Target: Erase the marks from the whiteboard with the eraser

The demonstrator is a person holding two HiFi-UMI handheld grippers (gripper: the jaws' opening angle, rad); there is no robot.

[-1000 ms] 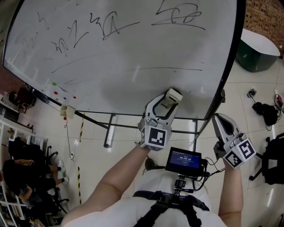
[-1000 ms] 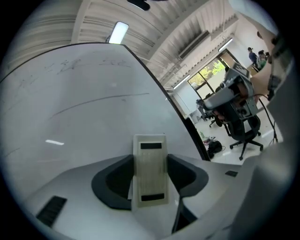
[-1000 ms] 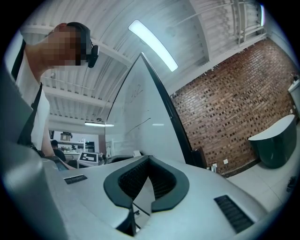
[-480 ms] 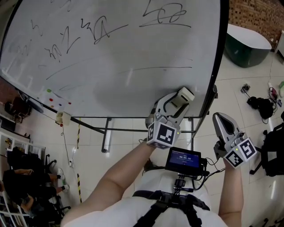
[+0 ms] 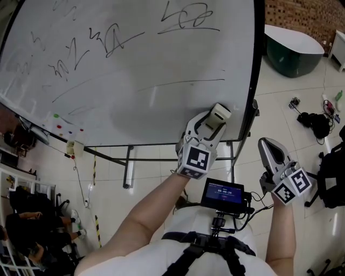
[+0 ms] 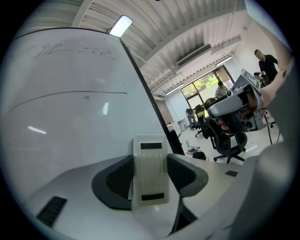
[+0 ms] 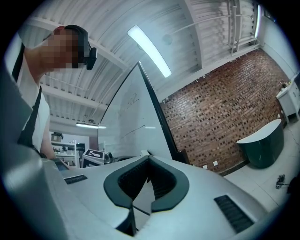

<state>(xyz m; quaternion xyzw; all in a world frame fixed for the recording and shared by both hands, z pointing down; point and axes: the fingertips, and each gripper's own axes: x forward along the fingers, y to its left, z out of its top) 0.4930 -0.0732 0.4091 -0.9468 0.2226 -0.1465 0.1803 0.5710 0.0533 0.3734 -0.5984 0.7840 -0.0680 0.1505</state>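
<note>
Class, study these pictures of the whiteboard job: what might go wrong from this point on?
1. The eraser, clamped by its side edges in the left gripper, may twist or slip when pressed on the whiteboard.
2. It is close to the board's black right edge, so a stroke could catch there.
3. The scribbles lie far up and left of it; the long reach may leave patches unwiped.

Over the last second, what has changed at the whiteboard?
The left gripper, shut on the eraser, carried it along the lower part of the whiteboard toward its right edge. The grip, the marks and the shut right gripper stayed the same.
</note>
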